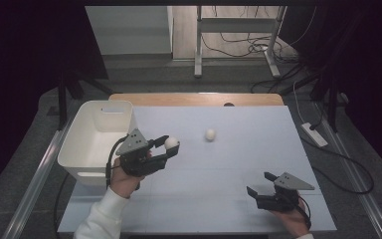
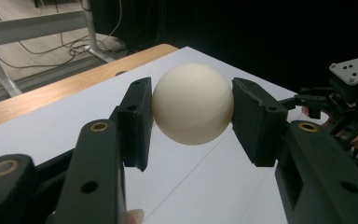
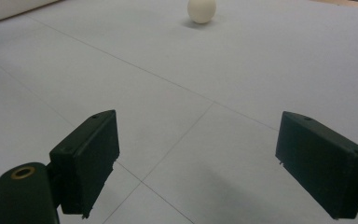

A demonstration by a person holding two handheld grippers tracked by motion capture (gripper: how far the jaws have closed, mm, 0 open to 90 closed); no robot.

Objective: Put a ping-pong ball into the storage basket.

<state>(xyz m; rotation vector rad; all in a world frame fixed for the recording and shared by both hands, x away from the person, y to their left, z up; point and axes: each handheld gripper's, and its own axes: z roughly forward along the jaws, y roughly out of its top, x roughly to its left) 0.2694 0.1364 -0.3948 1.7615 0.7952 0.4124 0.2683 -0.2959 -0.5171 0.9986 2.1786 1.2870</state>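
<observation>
White plastic bin (image 1: 97, 130) at the table's (image 1: 258, 149) left edge is judged the destination, not yet reached by the cream ball (image 1: 171, 143) clamped just beside it in the left gripper (image 1: 165, 147), while a second ball (image 1: 209, 134) is left mid-table and the right gripper (image 1: 259, 184) is held wide open, empty.

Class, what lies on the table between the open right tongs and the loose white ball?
Nothing: the right gripper view shows bare table from the right tongs to the ball.

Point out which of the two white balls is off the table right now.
The white ball clamped in the left hand-held gripper, next to the white bin. The other ball lies free on the table, mid-surface, untouched.
</observation>
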